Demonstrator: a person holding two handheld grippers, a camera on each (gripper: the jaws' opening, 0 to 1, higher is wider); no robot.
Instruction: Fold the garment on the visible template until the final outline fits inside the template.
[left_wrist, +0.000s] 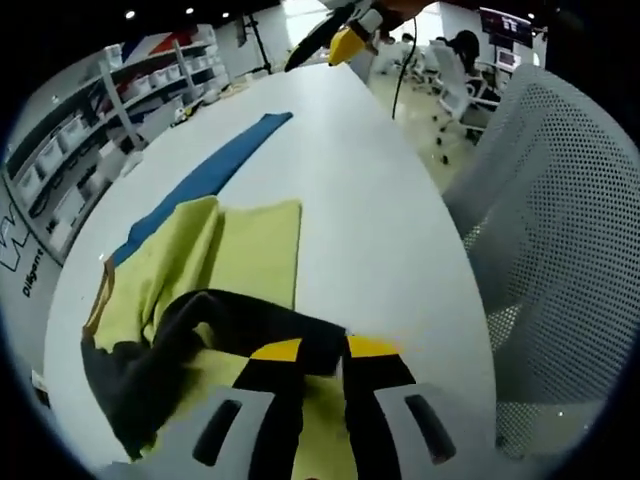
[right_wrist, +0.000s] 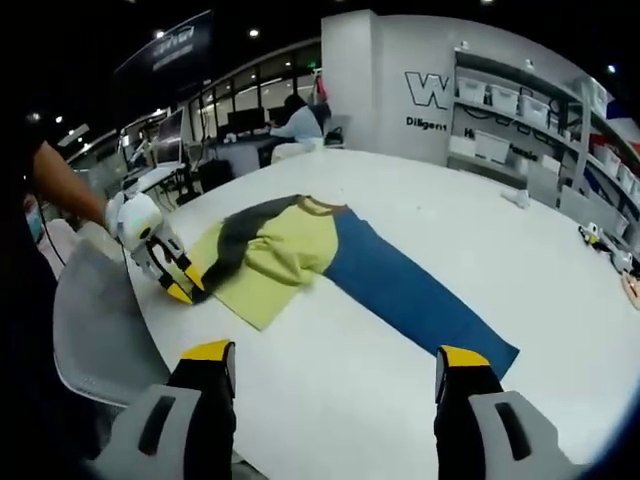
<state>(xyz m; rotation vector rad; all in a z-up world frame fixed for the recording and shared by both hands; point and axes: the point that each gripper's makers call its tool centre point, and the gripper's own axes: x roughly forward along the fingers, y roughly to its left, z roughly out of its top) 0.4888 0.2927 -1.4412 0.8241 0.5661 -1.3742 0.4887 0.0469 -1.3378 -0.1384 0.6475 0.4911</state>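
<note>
Table: big white table (right_wrist: 420, 240), smooth and a bit glossy, with a rounded edge. It's the landmark for everything below.
Room: open office. Shelves (right_wrist: 520, 120) with white bins stand past the far side of the table, next to a white wall with dark lettering. Desks with monitors and a seated person sit further back.
Chair: a white mesh chair (left_wrist: 560, 230) is pulled up just beside the table's edge in the left gripper view, its perforated back close to the rim.
Shirt: a yellow shirt (right_wrist: 285, 250) with dark sleeves and a tan collar lies on the table near the left gripper's side. It's soft, rumpled, and partly folded over itself.
Template: a flat blue sheet (right_wrist: 420, 295), long and strip-like, lies on the table with one end under the shirt. The rest sticks out bare toward the table's middle.
Open room: lots of bare tabletop all around the blue sheet and between the shirt and the right gripper.
Left gripper: the left gripper (right_wrist: 180, 285) sits at the table's edge, jaws closed on the shirt's dark sleeve. In its own view the dark fabric bunches right at the yellow-tipped fingers (left_wrist: 275, 352).
Right gripper: the right gripper (right_wrist: 335, 370) hangs over bare table, jaws spread wide, nothing between them, well apart from the shirt.
</note>
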